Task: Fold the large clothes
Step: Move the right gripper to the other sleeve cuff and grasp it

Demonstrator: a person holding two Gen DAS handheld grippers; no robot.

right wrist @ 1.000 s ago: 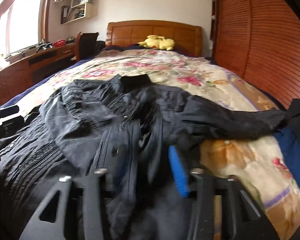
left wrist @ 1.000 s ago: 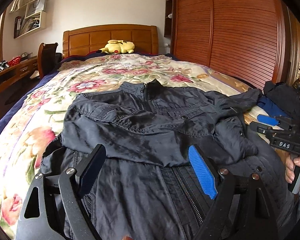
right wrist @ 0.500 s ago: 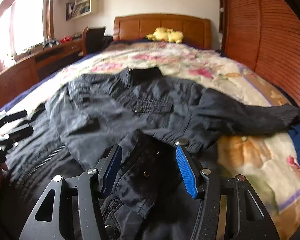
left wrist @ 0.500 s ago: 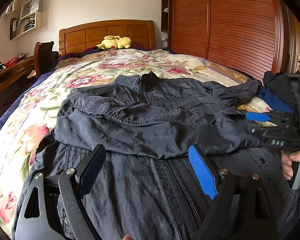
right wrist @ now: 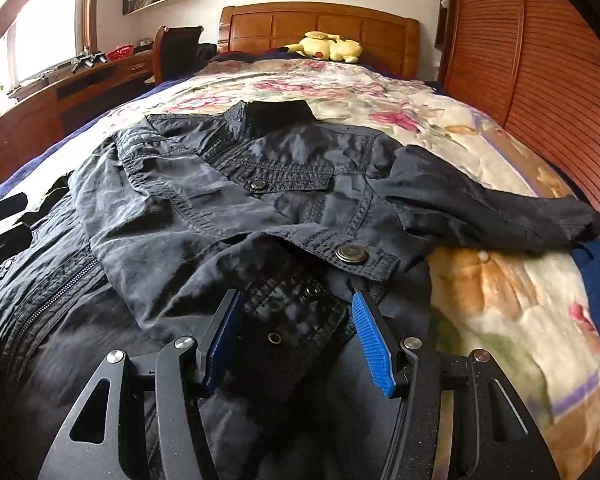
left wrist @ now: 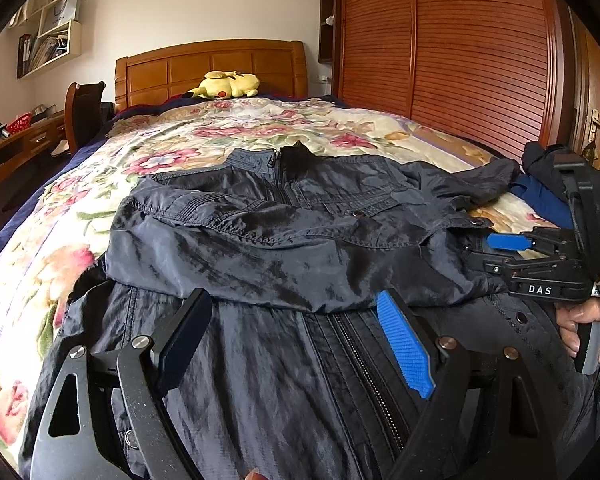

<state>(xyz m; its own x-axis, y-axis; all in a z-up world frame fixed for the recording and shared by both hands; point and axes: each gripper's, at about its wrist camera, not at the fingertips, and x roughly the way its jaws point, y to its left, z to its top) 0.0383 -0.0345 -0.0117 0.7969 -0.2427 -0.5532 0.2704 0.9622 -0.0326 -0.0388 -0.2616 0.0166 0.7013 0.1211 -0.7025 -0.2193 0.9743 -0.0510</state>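
While both claws gape empty, the dark jacket (left wrist: 284, 240) lies zipped, 1 sleeve folded across.

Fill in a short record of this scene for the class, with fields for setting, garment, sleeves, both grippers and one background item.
Setting: bed with a flowered cover
Garment: dark jacket, front up, zip closed
Sleeves: one folded across the chest, the other stretched out sideways
Left gripper: jaws wide open over the hem, holding nothing
Right gripper: jaws open around a cuff, pads not pressing
Background: yellow plush toy by the headboard
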